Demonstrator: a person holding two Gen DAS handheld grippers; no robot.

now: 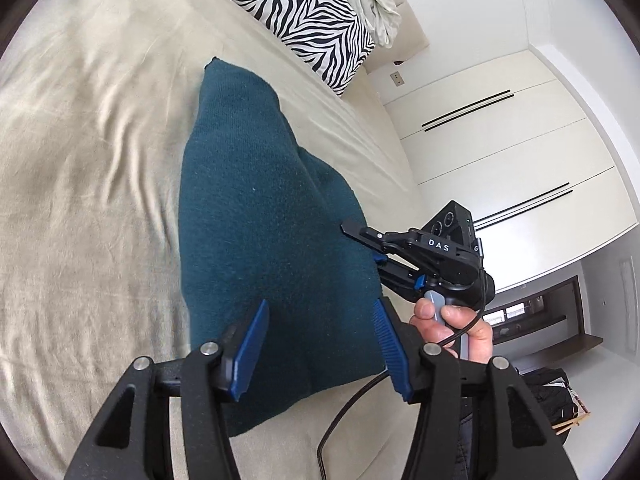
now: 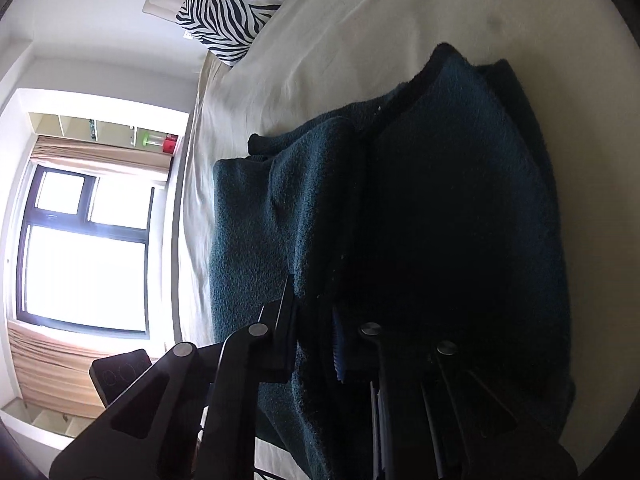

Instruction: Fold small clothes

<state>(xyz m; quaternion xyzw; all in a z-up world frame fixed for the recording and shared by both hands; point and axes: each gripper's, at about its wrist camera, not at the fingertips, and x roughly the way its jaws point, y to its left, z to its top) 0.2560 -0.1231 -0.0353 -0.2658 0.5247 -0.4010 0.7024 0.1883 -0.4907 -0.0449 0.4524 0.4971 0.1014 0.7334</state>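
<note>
Left tongs (image 1: 320,348) gape over the fuzzy teal garment (image 1: 256,216), folded on the bed (image 1: 100,160); right tongs (image 2: 316,344) pinch its edge.

Beige bed (image 1: 100,128), zebra pillow (image 1: 296,12), white wardrobe (image 1: 520,152), bright window (image 2: 88,248), tan curtains (image 2: 100,156)

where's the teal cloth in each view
Left wrist: teal cloth runs up the centre, on the bed, between the blue pads.
Right wrist: it fills the centre and right, dark with shadow.
Shared landmark: zebra pillow, at the top in both.
</note>
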